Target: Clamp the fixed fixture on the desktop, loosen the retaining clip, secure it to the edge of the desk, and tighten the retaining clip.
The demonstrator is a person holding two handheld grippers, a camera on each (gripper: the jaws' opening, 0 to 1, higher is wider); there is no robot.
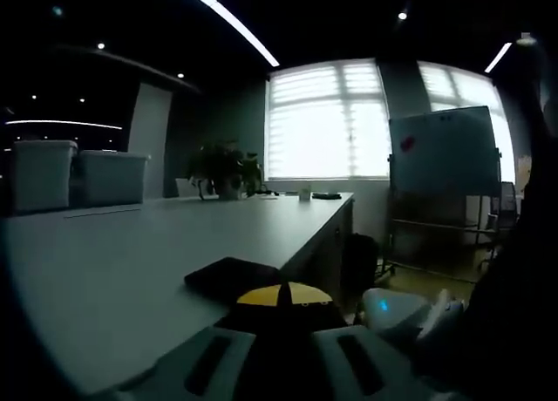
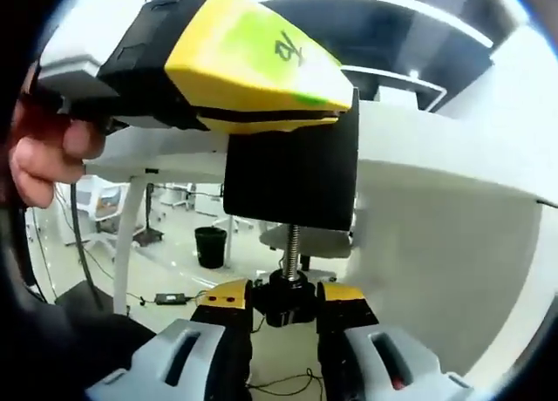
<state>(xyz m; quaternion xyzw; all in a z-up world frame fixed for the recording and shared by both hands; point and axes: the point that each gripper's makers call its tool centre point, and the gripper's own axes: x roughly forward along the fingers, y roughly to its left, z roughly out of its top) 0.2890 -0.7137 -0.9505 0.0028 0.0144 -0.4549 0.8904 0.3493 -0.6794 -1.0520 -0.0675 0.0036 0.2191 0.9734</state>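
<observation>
Right gripper view — right gripper (image 2: 285, 307) fingers pinch clamp knob (image 2: 288, 298) | left gripper (image 1: 281, 353) fingers grip fixture (image 1: 283, 298)

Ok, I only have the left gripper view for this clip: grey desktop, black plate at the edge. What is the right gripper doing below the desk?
Observer: In the right gripper view, the right gripper is under the white desk. Its yellow-tipped jaws are closed around the black round knob at the bottom of the fixture.
Operator: Is the screw wound all the way up?
Observer: It does not look so. A stretch of bare silver threaded screw shows between the knob and the black clamp bracket hanging at the desk edge. I cannot tell whether anything presses on the underside.
</observation>
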